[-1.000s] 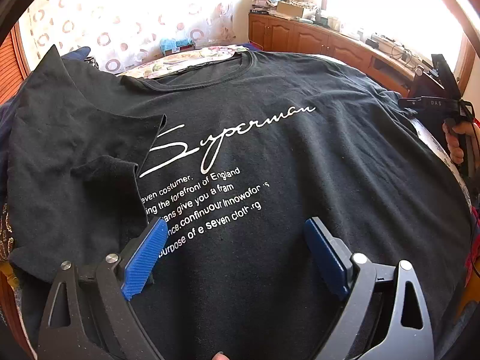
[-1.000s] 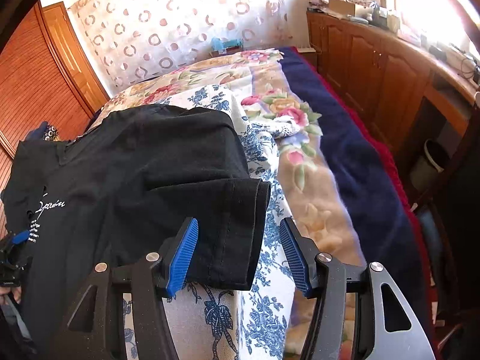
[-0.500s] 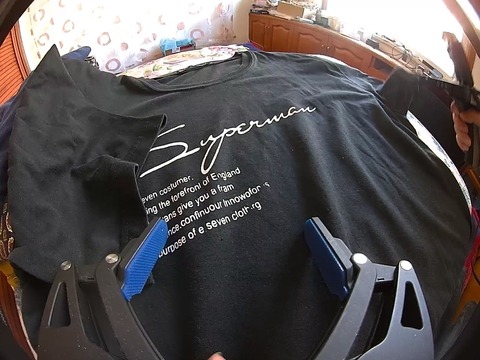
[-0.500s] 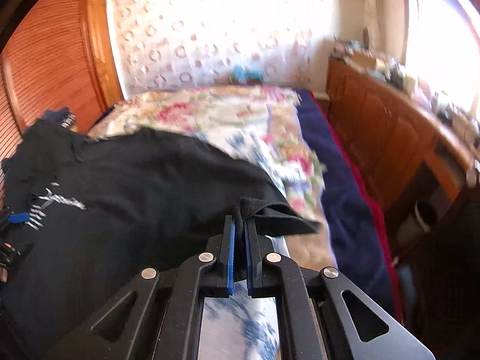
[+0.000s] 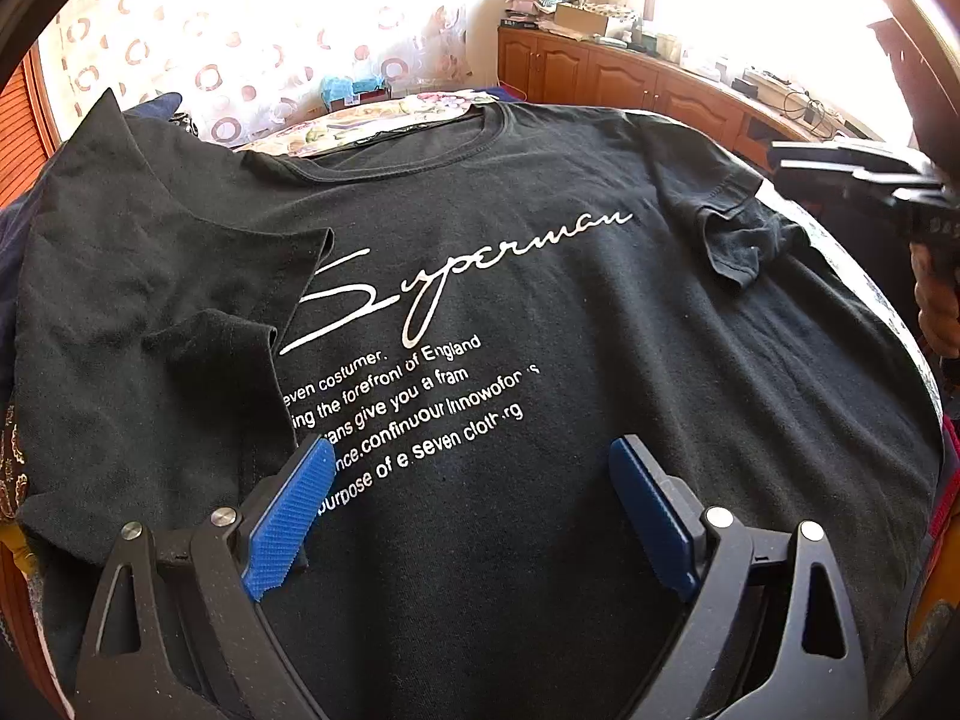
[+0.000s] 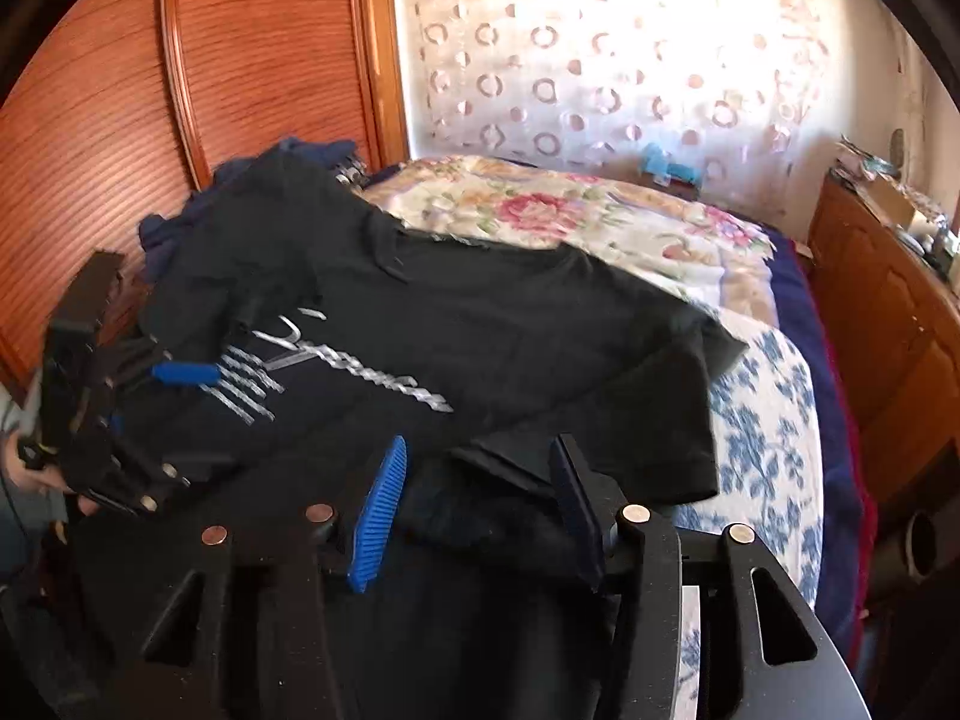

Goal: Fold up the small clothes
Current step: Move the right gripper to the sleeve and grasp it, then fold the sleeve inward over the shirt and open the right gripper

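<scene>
A black T-shirt (image 5: 540, 312) with white "Superman" lettering lies flat, front up, on the bed. Its left sleeve (image 5: 180, 276) is folded in over the body. The right sleeve (image 5: 738, 234) also lies folded in on the shoulder. My left gripper (image 5: 471, 450) is open just above the shirt's lower front, nothing between its blue pads. My right gripper (image 6: 477, 450) hovers over the folded right sleeve (image 6: 528, 462); its jaws are opening and the pads do not press the cloth. It shows at the right edge of the left wrist view (image 5: 870, 174).
A floral quilt (image 6: 540, 210) and a blue-flowered sheet (image 6: 768, 408) cover the bed beyond the shirt. Dark blue clothes (image 6: 300, 150) are piled by the wooden wardrobe door (image 6: 120, 90). Wooden cabinets (image 5: 600, 72) line the window wall. A hand (image 5: 936, 300) holds the right gripper.
The right gripper shut on the right sleeve, carried it inward over the shirt and opened again, leaving the sleeve folded on the shoulder. The left gripper stayed still and open.
</scene>
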A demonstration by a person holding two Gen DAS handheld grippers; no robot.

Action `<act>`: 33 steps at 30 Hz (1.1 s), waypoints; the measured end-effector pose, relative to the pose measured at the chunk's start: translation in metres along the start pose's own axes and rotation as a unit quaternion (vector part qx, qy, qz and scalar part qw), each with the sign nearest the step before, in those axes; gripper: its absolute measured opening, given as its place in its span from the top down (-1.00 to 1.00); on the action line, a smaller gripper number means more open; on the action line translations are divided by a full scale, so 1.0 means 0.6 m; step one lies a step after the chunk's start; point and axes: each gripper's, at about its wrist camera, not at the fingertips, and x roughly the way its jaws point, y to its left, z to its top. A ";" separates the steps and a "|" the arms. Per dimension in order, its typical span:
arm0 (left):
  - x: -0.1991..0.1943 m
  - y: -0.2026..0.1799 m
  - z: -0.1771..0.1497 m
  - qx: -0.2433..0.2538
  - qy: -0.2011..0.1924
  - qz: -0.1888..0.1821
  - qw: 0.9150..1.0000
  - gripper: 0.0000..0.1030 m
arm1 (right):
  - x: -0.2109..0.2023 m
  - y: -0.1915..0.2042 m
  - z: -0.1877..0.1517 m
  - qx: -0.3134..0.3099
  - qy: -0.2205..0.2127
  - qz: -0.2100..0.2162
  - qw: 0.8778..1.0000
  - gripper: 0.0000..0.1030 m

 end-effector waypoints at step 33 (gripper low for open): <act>0.000 0.002 0.000 -0.004 -0.001 0.004 1.000 -0.81 | 0.120 -0.064 0.114 0.056 0.005 -0.010 0.998 0.95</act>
